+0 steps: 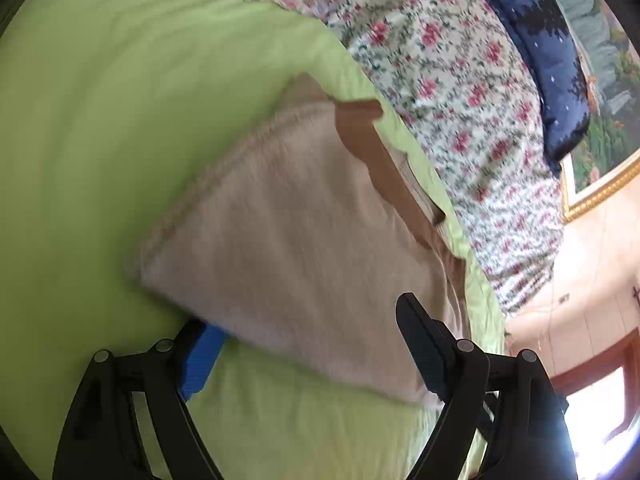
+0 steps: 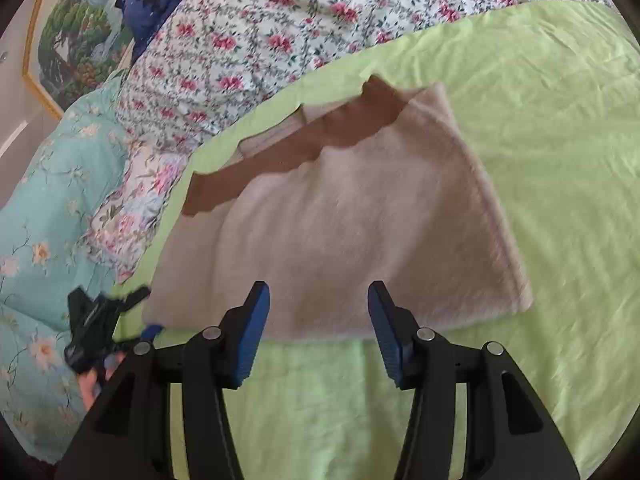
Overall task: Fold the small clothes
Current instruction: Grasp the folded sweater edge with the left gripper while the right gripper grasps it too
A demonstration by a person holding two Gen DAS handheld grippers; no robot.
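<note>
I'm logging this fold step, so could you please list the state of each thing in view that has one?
Beige garment: folded, lying flat on the green sheet, brown trim showing along its far edge.
Left gripper: open, one finger under the garment's near edge, one above.
Right gripper: open, at the garment's near edge, holding nothing.

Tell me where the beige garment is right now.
The beige garment lies flat on the green sheet, directly ahead of the open right gripper; the open left gripper straddles its near-left corner, beside the floral bedding.
</note>
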